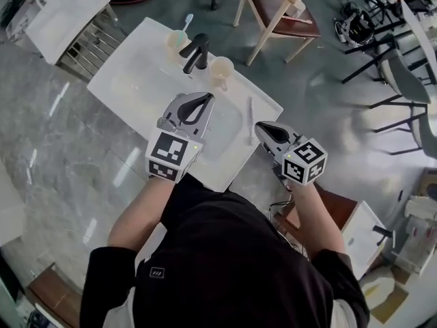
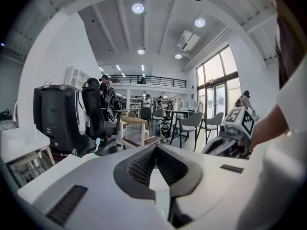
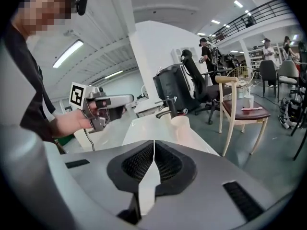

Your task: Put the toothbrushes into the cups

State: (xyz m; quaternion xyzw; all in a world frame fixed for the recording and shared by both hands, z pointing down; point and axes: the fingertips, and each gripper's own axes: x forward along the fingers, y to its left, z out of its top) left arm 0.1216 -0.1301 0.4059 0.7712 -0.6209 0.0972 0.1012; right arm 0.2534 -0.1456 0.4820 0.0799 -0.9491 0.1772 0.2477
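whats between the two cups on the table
A black faucet stands between the cup holding a toothbrush and the other cup. The head view shows it.

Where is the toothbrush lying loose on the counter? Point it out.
Head view: the loose toothbrush lies near the right edge of the white counter, nearer the person than the right-hand cup and just left of the right gripper.
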